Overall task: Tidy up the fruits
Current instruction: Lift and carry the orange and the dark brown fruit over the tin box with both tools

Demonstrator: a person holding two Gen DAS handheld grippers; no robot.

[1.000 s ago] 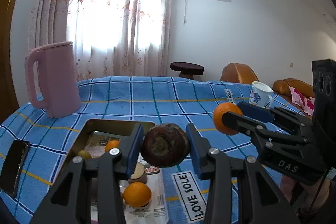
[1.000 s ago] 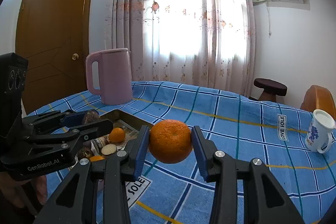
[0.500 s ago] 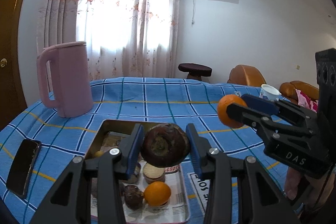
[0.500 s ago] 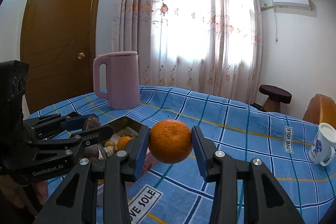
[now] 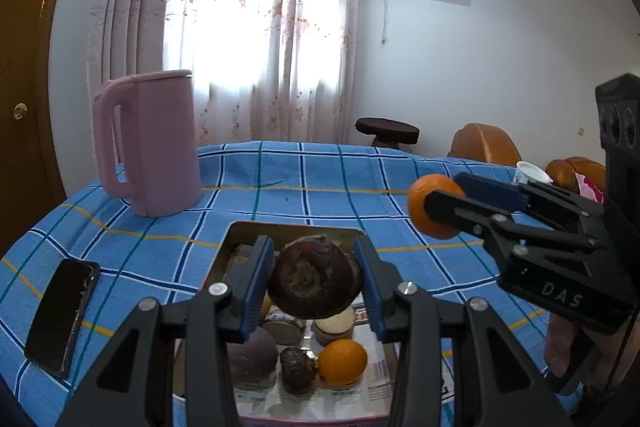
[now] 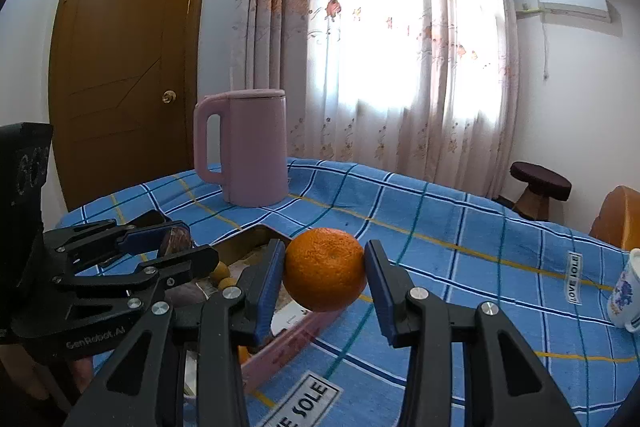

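Blue checked tablecloth (image 5: 320, 183), tray (image 5: 294, 229) mid-table, bare cloth toward far edge

The right gripper (image 6: 325, 277) clamps an orange mandarin (image 6: 325, 269) between its blue pads, above the blue checked tablecloth (image 6: 460, 267). At left the left gripper (image 6: 176, 247) grips a dark brown fruit (image 6: 175, 240) over a metal tray (image 6: 280, 347) holding more fruit. A pink kettle (image 6: 256, 151) stands behind; a patterned cup (image 6: 626, 297) sits at far right.
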